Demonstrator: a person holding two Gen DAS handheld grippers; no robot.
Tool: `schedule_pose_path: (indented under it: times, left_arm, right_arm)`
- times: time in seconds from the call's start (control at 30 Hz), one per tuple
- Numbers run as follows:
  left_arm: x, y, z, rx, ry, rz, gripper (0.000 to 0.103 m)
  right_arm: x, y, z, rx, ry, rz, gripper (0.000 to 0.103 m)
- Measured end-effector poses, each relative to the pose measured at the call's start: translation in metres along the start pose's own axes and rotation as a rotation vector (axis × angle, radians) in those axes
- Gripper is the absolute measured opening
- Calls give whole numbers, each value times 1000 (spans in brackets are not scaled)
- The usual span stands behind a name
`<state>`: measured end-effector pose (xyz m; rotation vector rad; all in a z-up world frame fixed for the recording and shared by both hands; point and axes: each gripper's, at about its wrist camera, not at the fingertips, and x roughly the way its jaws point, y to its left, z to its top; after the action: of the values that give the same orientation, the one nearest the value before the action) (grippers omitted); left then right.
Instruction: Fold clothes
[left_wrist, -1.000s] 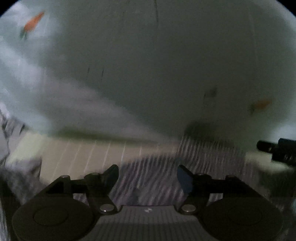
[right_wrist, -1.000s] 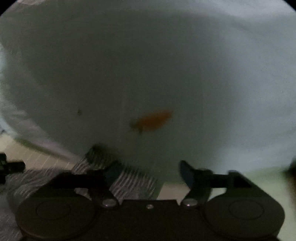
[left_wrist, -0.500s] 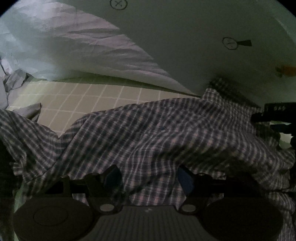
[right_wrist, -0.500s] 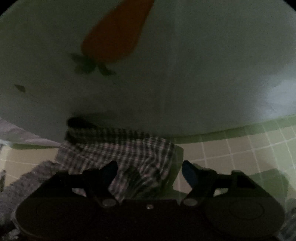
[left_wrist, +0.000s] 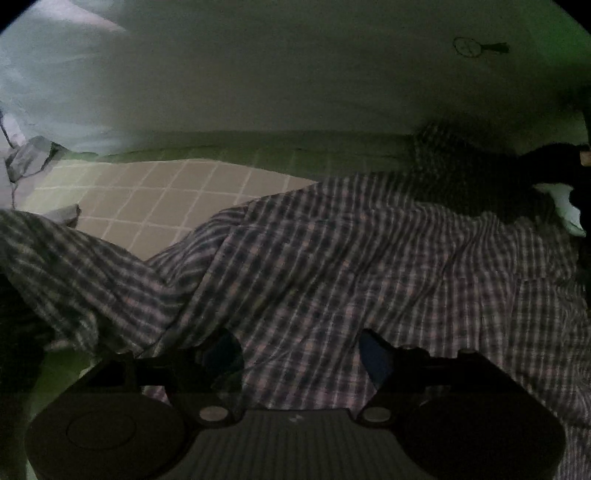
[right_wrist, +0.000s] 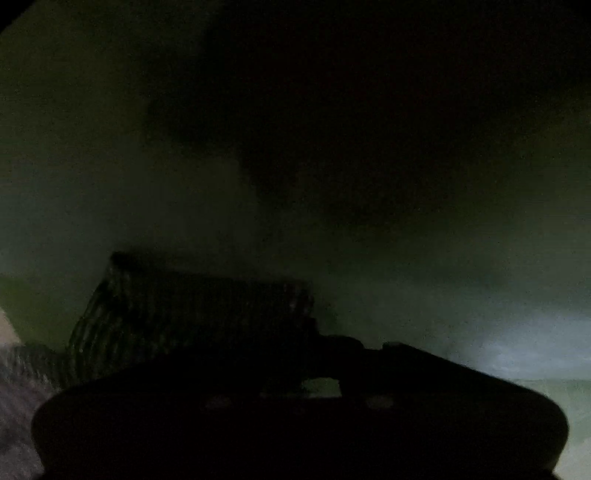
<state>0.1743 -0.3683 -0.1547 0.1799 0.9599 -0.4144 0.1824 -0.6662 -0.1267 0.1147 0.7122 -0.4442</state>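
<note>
left wrist view: plaid shirt (left_wrist: 332, 258), dark and pale checks, lies rumpled across a green-and-cream grid-patterned cover (left_wrist: 155, 199), reaching under a pale sheet (left_wrist: 258, 74) behind. left gripper (left_wrist: 299, 354) has its fingers spread wide with shirt cloth between them, not pinched. right wrist view is very dark: right gripper (right_wrist: 295, 369) is a silhouette, finger spacing unreadable; the shirt's plaid edge sits just ahead.

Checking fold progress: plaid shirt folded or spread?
Spread, not folded: the plaid shirt lies rumpled across the checked mat, with no neat folds.
</note>
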Motion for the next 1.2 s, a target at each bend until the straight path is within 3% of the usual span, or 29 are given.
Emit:
schedule_pose_path:
  times: [0.03,0.07,0.1,0.13,0.2,0.33,0.53,0.63,0.83,1.0,1.1,1.17,1.2]
  left_arm:
    - [-5,1,0,0,-7,1,77]
    - [-9,2,-1,-1,-13,2,77]
    - [-15,4,-1,-2,-17,2,77]
    - [-20,4,-2,-3,-21,2,78]
    - [-33,5,-5,-6,-25,-4,78]
    - [-62,3,-17,-22,-33,-31,78]
    - [-121,-14,-56,-15,-80,-54,83]
    - [-146,-24,-80,-32,-84,-54,83]
    - [-182,-42,-122,-61,-79,-21,83]
    - [-204,-51,-154,-78,-58,25,84]
    - [-212,-54,-171,-84,-42,50,84]
    - [-216,-55,-178,-89,-35,60,84]
    - [-218,-55,-180,-89,-35,64,84]
  right_arm:
    - [-1,-1,-1,-5,0,-16,41]
    - [-2,-2,-3,-10,0,-33,53]
    - [-2,-4,-4,-14,0,-49,72]
    - [-24,-11,-11,12,-30,-34,80]
    - [-68,-26,-26,65,-90,-4,82]
    - [-146,-65,-78,170,-83,11,94]
    - [-219,-140,-190,329,107,-220,94]
    - [-250,-174,-232,469,117,-310,94]
    - [-266,-238,-273,500,161,-485,94]
    - [-267,-286,-301,548,194,-579,94]
    - [-267,-297,-312,557,200,-551,88]
    - [-276,-304,-318,573,172,-483,71]
    - [-276,-306,-317,559,169,-489,54]
